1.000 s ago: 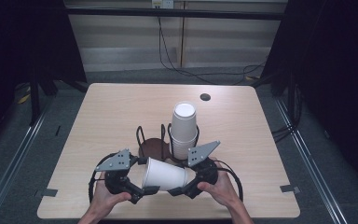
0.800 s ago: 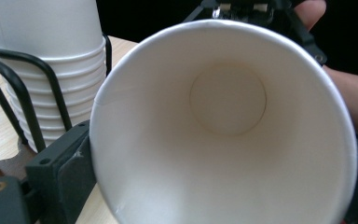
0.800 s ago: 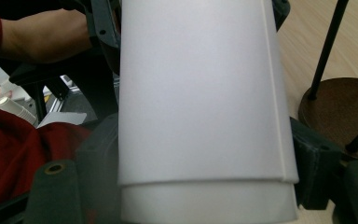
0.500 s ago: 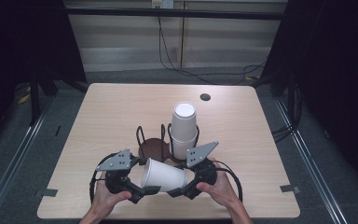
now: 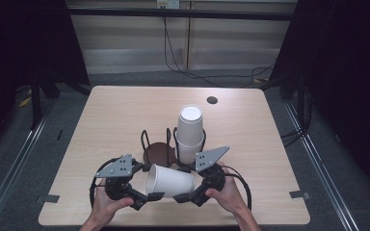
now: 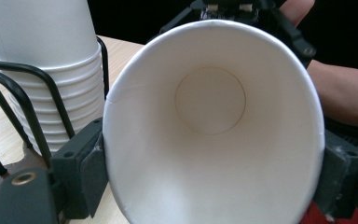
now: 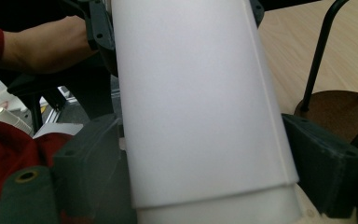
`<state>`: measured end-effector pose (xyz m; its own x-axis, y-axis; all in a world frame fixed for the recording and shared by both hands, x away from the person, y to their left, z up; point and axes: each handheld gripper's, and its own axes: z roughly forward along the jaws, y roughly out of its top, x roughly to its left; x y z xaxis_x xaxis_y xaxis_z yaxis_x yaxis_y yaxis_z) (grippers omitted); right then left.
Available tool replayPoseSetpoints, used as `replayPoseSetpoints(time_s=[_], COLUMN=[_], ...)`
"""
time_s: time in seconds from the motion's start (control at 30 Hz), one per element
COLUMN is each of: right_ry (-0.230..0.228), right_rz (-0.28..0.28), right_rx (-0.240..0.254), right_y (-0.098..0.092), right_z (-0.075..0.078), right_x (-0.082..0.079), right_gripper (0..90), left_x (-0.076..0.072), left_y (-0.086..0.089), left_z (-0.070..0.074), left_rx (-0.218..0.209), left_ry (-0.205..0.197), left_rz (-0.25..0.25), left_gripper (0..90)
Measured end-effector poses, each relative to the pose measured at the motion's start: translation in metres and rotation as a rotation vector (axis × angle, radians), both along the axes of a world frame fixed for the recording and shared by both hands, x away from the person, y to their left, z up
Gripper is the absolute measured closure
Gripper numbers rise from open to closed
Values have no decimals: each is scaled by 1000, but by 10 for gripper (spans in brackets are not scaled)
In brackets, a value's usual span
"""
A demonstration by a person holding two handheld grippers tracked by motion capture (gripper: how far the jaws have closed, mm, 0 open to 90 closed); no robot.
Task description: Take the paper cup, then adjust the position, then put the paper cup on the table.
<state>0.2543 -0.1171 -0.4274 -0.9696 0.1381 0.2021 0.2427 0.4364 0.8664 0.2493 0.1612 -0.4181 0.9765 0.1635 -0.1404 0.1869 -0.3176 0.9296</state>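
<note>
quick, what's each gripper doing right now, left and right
Left gripper: fingers have just been closing, now pressing the rim end of the paper cup.
Right gripper: shut on the cup's base end.

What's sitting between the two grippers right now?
A white paper cup lies on its side between the left gripper and the right gripper, mouth toward the left one, seen in the high view.

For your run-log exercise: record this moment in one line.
left tongs: closing on cup rim | right tongs: gripping cup base | cup: sideways
</note>
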Motion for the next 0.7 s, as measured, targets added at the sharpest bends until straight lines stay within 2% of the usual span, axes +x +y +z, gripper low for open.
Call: replayPoseSetpoints(time_s=[0.13,0.23,0.7], right_ry=[-5,-14,-47], right_rz=[-16,-51,-160], right_rx=[19,34,28], right_y=[-6,-13,-28], right_z=[1,1,-1], right_x=[-1,-1,-3], right_gripper=[138,137,137], left_x=[1,2,5], left_y=[3,5,19], left_z=[0,1,1], left_rx=[8,12,58], left_ry=[4,10,19], left_rz=[20,30,69], left_gripper=[144,142,137])
